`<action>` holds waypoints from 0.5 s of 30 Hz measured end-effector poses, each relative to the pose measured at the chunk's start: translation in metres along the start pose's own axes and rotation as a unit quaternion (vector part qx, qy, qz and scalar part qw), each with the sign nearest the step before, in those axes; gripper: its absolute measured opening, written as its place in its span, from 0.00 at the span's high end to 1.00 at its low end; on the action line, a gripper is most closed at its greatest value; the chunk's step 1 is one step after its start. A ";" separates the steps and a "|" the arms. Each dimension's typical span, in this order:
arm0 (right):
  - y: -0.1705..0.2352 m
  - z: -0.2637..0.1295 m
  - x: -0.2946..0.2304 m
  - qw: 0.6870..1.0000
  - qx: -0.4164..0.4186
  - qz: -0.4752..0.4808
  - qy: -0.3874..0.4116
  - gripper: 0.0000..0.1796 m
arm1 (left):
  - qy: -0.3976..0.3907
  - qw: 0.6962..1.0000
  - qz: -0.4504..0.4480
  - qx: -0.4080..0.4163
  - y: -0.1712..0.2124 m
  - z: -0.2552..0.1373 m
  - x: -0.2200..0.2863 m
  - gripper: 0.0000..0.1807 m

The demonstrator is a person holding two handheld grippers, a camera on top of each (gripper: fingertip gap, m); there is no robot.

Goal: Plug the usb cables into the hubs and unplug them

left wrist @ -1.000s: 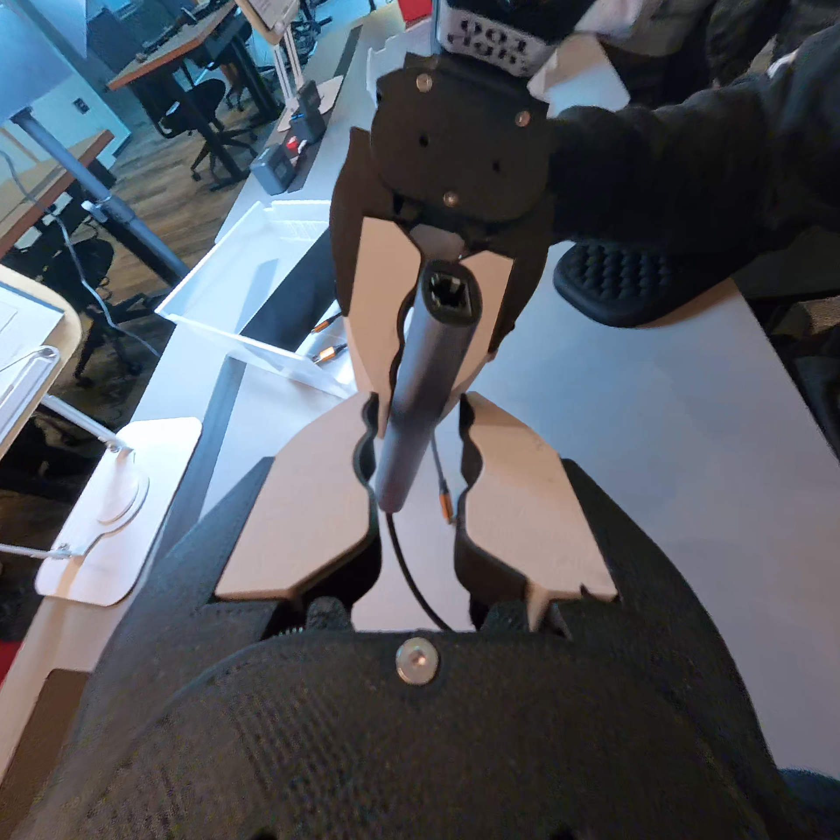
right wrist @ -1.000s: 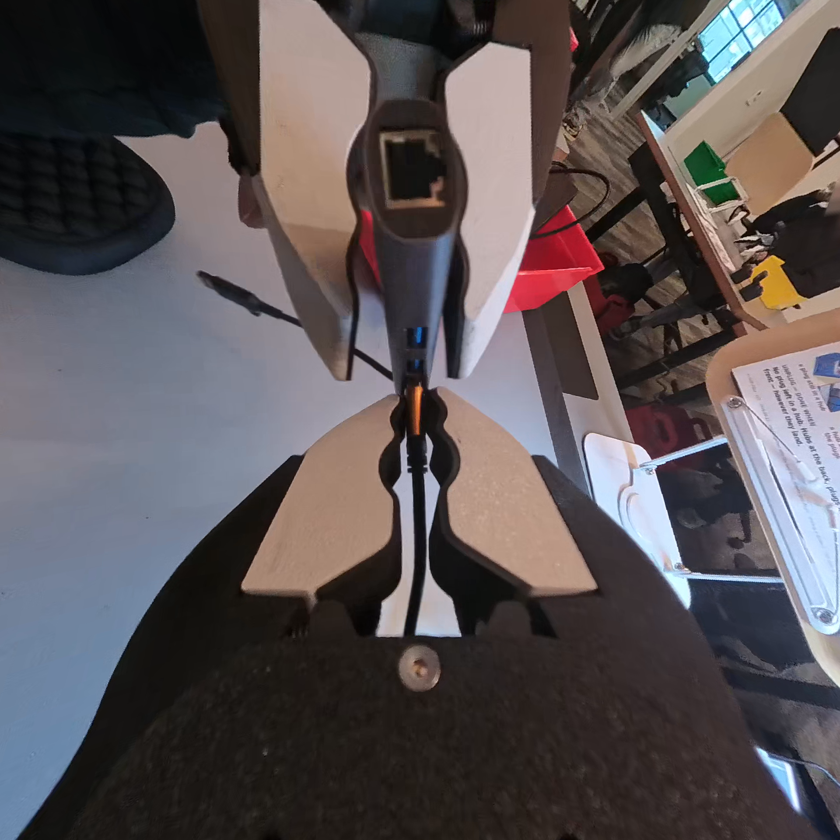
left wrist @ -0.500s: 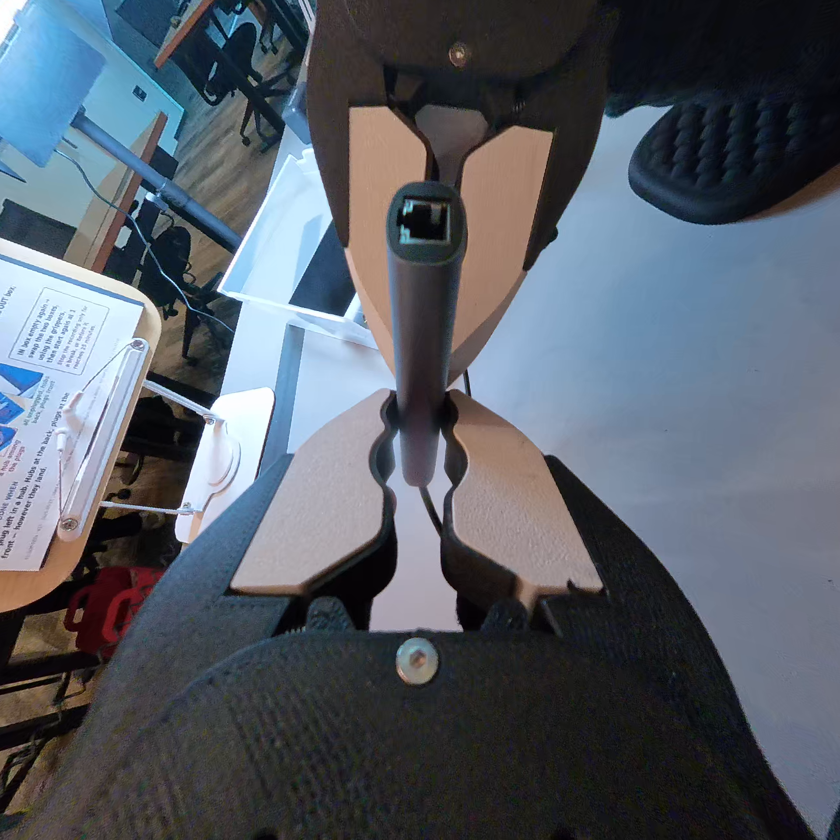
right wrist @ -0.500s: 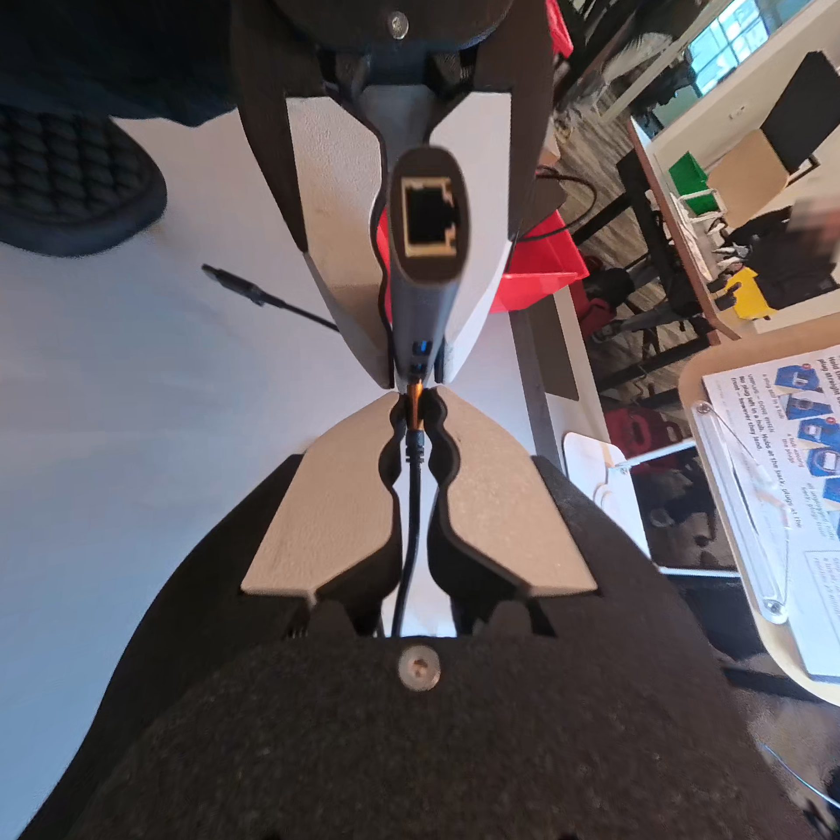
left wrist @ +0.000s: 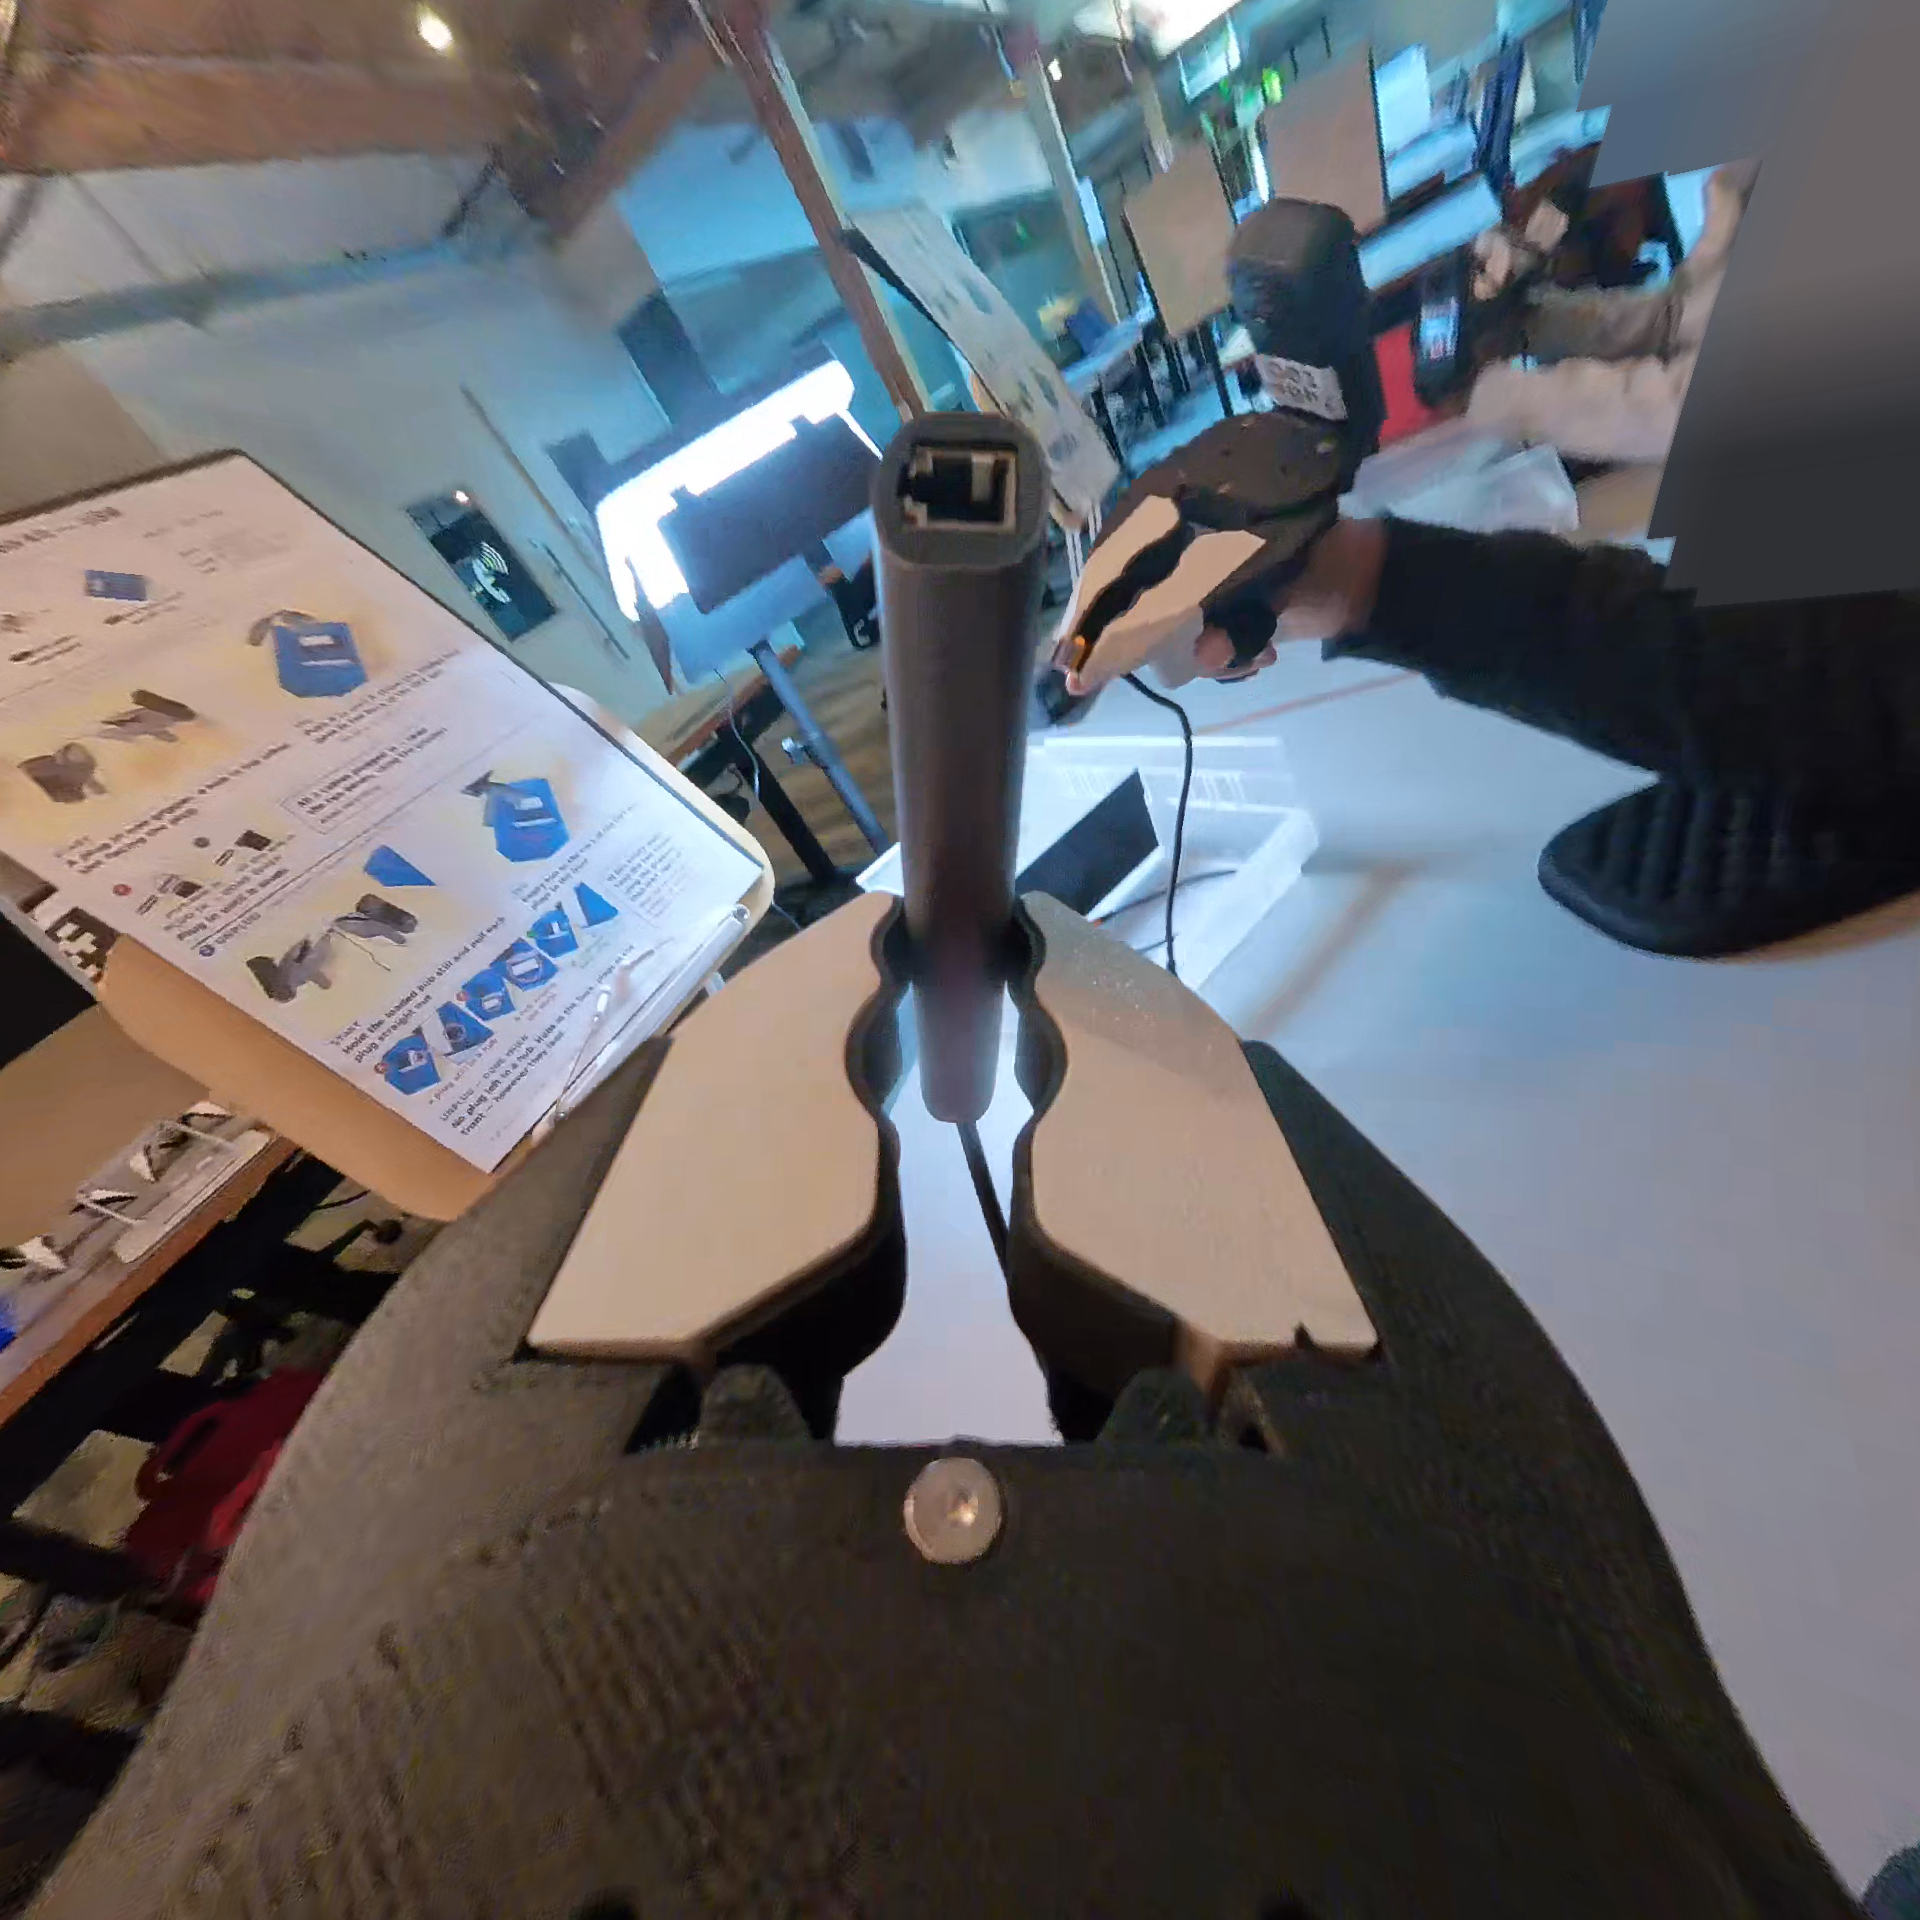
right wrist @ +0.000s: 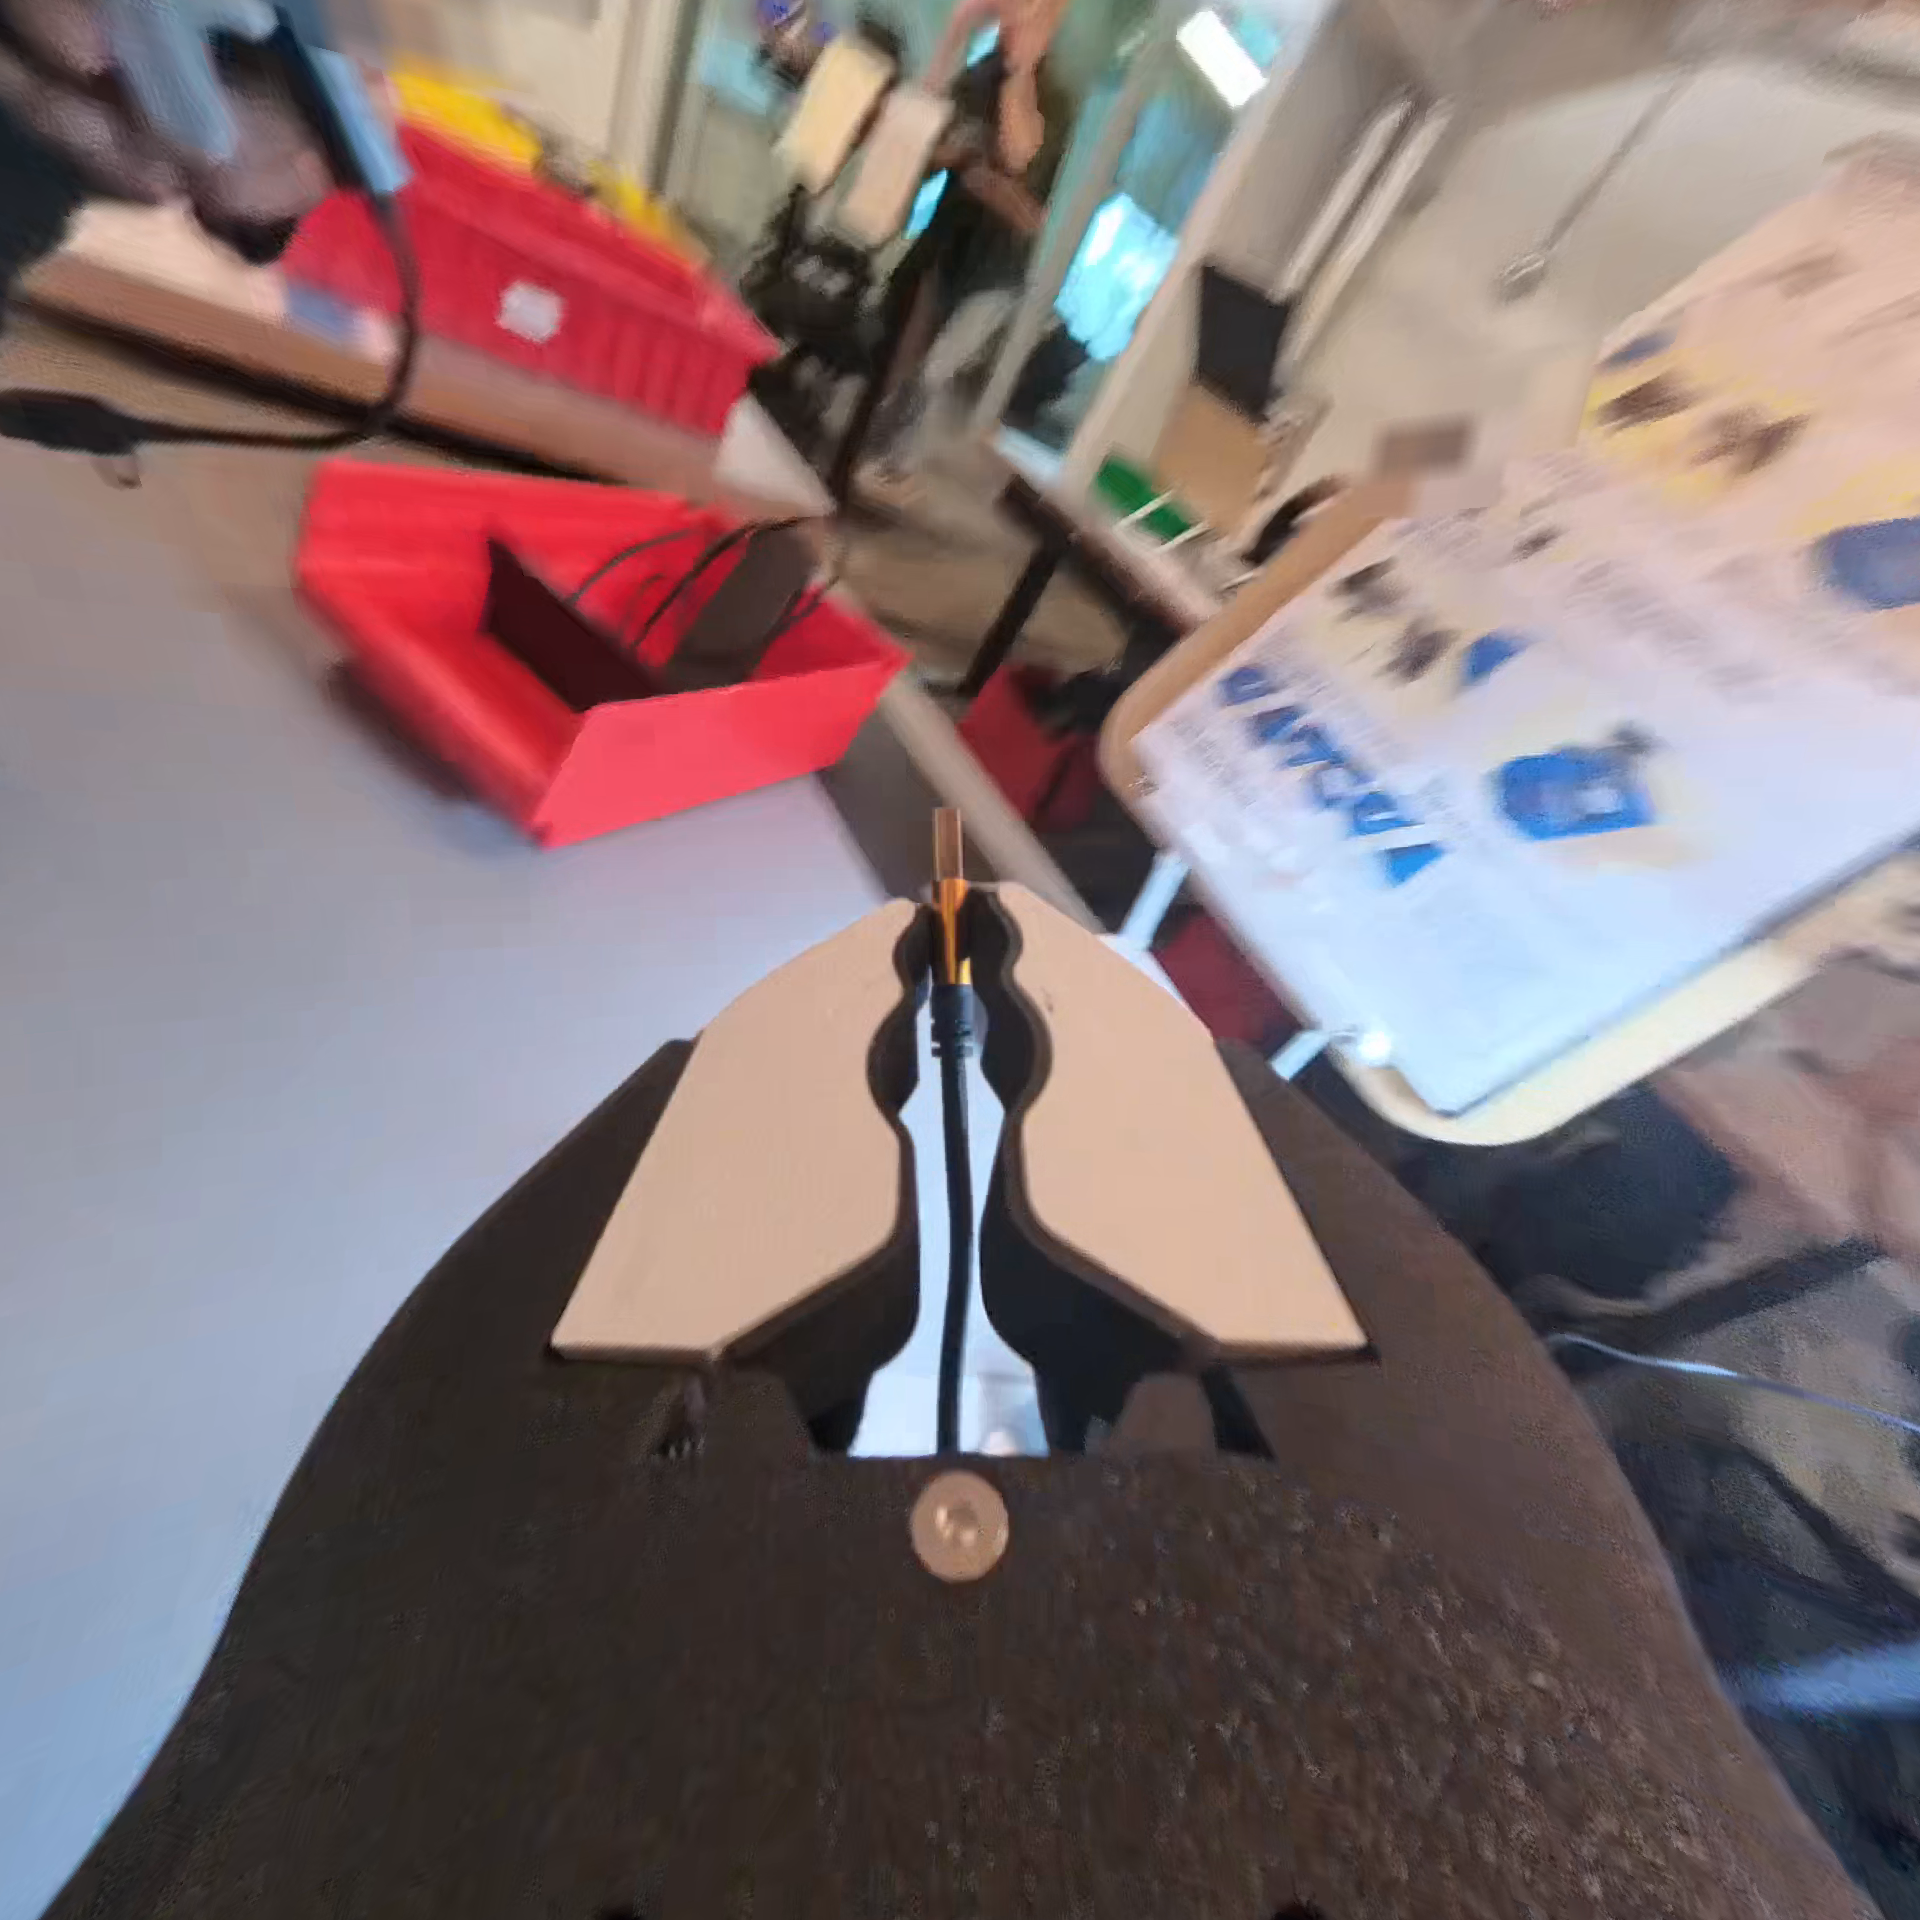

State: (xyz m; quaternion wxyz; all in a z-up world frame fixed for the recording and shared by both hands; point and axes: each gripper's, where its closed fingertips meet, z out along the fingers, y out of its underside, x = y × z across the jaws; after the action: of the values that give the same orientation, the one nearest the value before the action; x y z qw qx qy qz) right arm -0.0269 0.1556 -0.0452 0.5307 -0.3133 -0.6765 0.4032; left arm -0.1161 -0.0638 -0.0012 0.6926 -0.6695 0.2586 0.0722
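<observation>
We pinch the gray hub (left wrist: 958, 769) in our left hand-held gripper (left wrist: 956, 940), and it sticks up and away above the white worktop (left wrist: 1558, 1143). Our right hand-held gripper (right wrist: 954, 914) squeezes the plug (right wrist: 949, 894) of a black cable (right wrist: 953, 1195). The plug is out of the hub, and the two are well apart. A red bin (right wrist: 665, 727) sits farther off on the worktop.

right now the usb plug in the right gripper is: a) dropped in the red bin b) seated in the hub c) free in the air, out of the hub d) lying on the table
c: the right gripper is shut on the usb plug, whose bare metal tip sticks out with nothing on it, while the hub is apart from it in the left gripper.
</observation>
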 end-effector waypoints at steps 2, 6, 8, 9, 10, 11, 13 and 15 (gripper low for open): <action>-0.010 -0.022 0.033 0.994 0.041 -0.025 0.098 0.96 | -0.013 1.000 -0.018 0.012 0.001 0.002 -0.007 0.90; 0.011 -0.040 0.065 0.986 0.033 -0.017 0.161 0.96 | -0.013 0.999 -0.035 -0.010 0.015 0.019 -0.007 0.90; 0.038 -0.035 0.074 0.984 0.000 -0.013 0.176 0.96 | -0.005 0.999 -0.033 -0.022 0.019 0.027 -0.001 0.90; 0.057 -0.030 0.077 0.984 -0.032 -0.008 0.177 0.96 | -0.002 0.999 -0.032 -0.027 0.020 0.030 0.001 0.90; 0.080 -0.024 0.077 0.982 -0.076 -0.001 0.172 0.96 | 0.002 0.999 -0.032 -0.031 0.022 0.033 0.004 0.90; 0.103 -0.018 0.077 0.978 -0.126 0.010 0.168 0.96 | 0.009 0.999 -0.034 -0.036 0.024 0.037 0.007 0.90; 0.133 -0.012 0.078 0.965 -0.196 0.016 0.176 0.85 | 0.018 0.998 -0.038 -0.047 0.029 0.043 0.011 0.90; 0.134 -0.007 0.077 0.960 -0.212 0.024 0.179 0.69 | 0.031 0.997 -0.043 -0.056 0.035 0.050 0.016 0.90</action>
State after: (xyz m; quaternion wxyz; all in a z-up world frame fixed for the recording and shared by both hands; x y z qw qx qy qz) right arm -0.0388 0.2869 -0.1260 0.5551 -0.5016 -0.6325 0.2005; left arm -0.1049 -0.0166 -0.0410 0.6482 -0.7196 0.2465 0.0353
